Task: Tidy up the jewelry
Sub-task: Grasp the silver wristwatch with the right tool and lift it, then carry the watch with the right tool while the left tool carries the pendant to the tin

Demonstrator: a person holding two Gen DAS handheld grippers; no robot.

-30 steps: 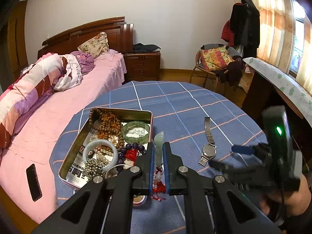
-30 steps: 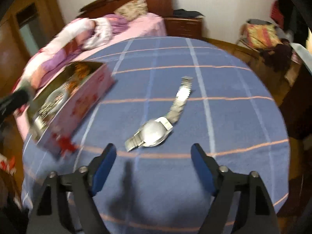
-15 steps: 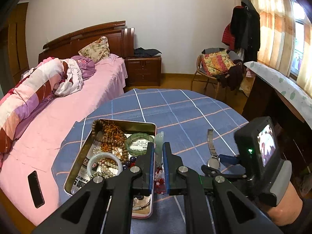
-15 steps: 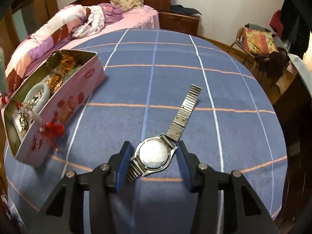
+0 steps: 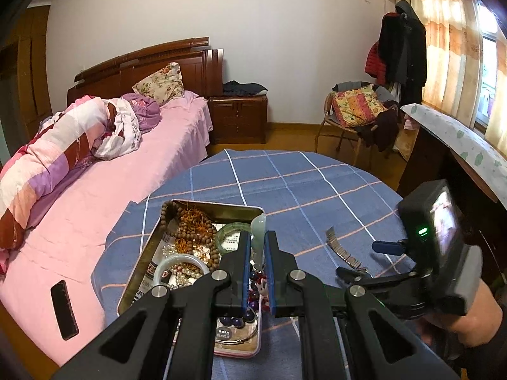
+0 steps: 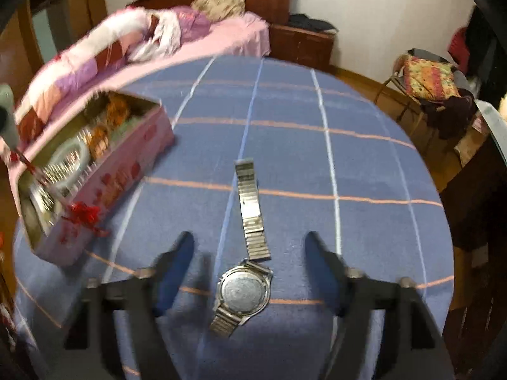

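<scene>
My left gripper (image 5: 256, 237) is shut on a pale green jade pendant (image 5: 259, 224), whose red tassel (image 6: 85, 216) hangs over the near end of the tin. The pink tin (image 5: 218, 204) lies open on the blue cloth, filled with bead strings, bangles and pearls. To its right a silver watch (image 6: 245, 289) lies flat, with its band stretched away from me. My right gripper (image 6: 249, 238) points down over it, its jaws opening on either side of the watch case without touching it. In the left wrist view only the watch band (image 5: 340, 248) shows.
The round table (image 6: 364, 145) wears a blue checked cloth. A pink bed (image 5: 133, 171) with a dark phone (image 5: 65, 310) runs along its left side. A chair with a cushion (image 5: 356, 104) and a desk (image 5: 459, 145) stand to the right. A hand (image 5: 469, 319) holds the right gripper.
The right gripper came down onto the watch, narrowed around its case, then spread wide again. The watch turned so its band points straight away. The left gripper still holds the pendant over the tin.
</scene>
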